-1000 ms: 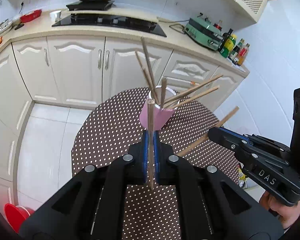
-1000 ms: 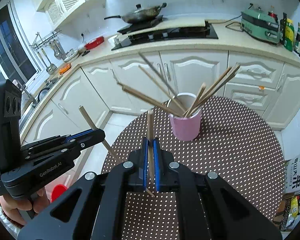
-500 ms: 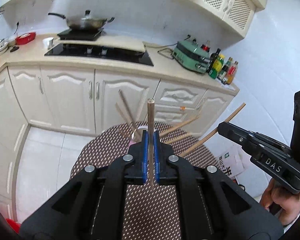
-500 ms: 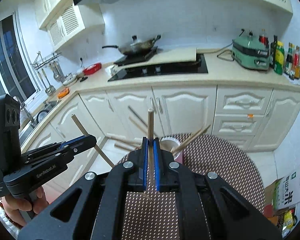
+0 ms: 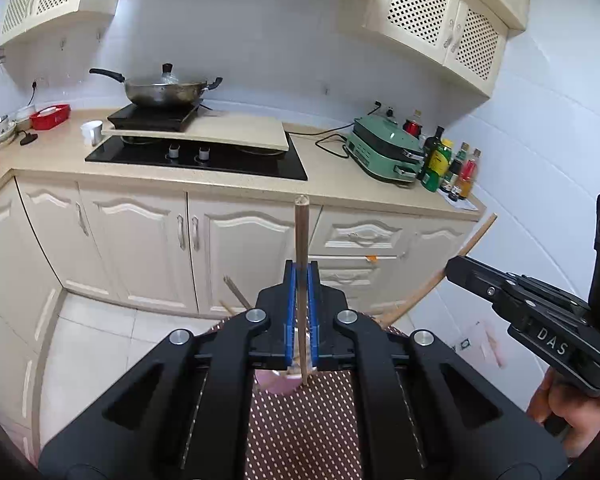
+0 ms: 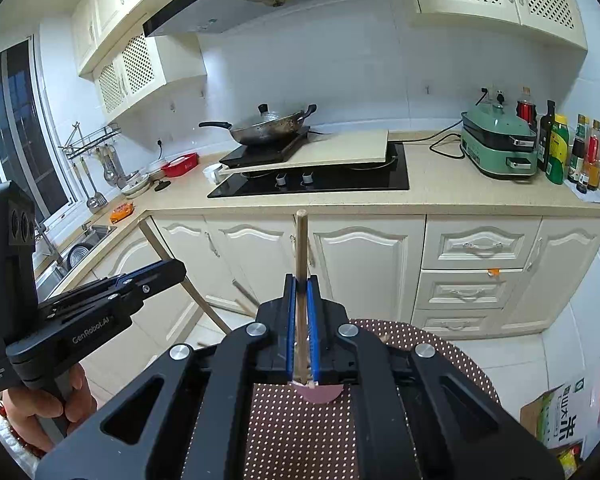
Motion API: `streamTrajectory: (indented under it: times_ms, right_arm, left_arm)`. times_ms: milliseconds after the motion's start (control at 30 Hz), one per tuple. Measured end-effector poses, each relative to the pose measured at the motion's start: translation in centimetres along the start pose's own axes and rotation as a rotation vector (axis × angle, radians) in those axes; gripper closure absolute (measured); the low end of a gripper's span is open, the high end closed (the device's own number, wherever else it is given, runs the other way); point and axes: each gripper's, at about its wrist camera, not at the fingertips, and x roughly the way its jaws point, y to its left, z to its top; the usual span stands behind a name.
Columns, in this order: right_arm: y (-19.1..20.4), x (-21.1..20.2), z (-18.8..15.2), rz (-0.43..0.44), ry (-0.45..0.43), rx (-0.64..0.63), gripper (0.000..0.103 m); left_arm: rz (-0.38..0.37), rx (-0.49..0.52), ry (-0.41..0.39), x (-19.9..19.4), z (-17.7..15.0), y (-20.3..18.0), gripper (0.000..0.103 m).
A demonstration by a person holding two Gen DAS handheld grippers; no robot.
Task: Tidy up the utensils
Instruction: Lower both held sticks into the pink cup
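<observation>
Both grippers, left and right, clamp one chopstick each: light, stiff, slippery; grip mid-shaft.

lighting: bright, even, cool indoor; soft shadows. heavy fisheye bending, black vignette at 7 and 5 o'clock corners.

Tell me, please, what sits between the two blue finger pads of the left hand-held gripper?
In the left wrist view, a wooden chopstick stands upright between the pads of the left hand-held gripper, clamped there, with its tip rising above them.
</observation>
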Motion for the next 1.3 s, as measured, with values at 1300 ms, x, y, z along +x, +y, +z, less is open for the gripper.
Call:
streamTrajectory:
  times_ms: [1300]
  right_arm:
    - [-0.2, 6.9, -5.8, -0.008, 0.246, -0.023, 0.099]
  left_arm:
    - [0.045, 0.064, 0.237, 8.1, -7.7, -0.6, 0.097]
